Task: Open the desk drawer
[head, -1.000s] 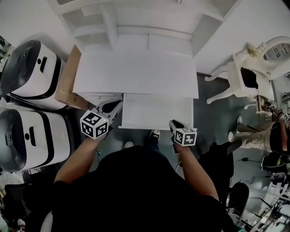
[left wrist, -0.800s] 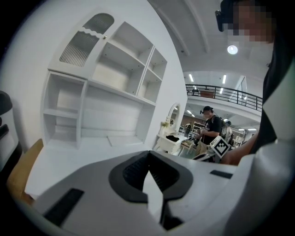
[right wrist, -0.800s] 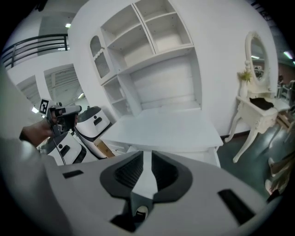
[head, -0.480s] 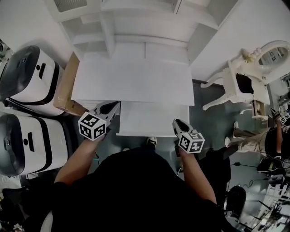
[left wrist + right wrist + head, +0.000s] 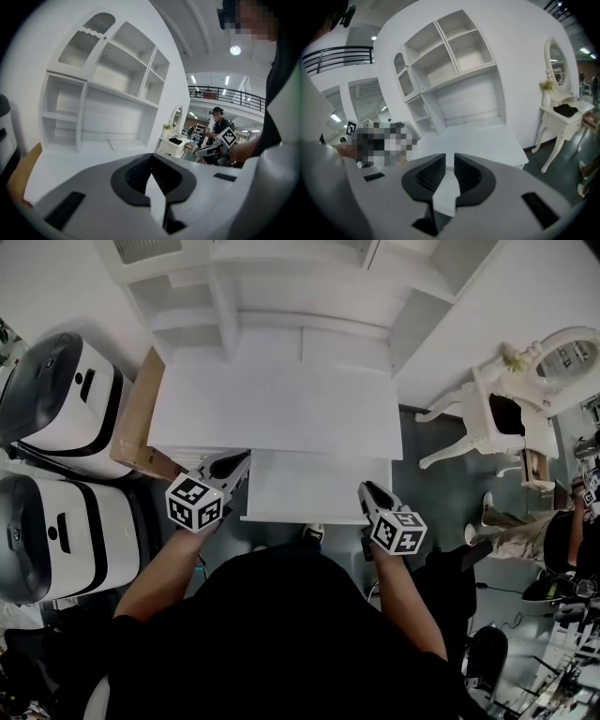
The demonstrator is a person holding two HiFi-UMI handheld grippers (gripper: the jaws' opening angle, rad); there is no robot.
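The white desk (image 5: 281,404) carries a hutch of open shelves (image 5: 281,296) at its back. Its drawer (image 5: 319,486) stands pulled out under the front edge, a flat white panel. My left gripper (image 5: 244,458) hovers at the drawer's left corner, its jaws (image 5: 151,157) shut with nothing between them. My right gripper (image 5: 366,489) hangs just off the drawer's front right corner and touches nothing. In the right gripper view its jaws (image 5: 449,157) stand a narrow gap apart, empty, and point at the desk top (image 5: 473,140). Its marker cube (image 5: 228,137) shows in the left gripper view.
Two big white-and-black machines (image 5: 61,395) (image 5: 56,531) stand left of the desk, with a cardboard box (image 5: 141,418) between them and it. A white dressing table with a mirror (image 5: 511,404) is at the right. Another person (image 5: 548,531) stands at the far right.
My right gripper has risen from the drawer's front right corner and shifted a little to the right. The left gripper and the drawer have not moved.
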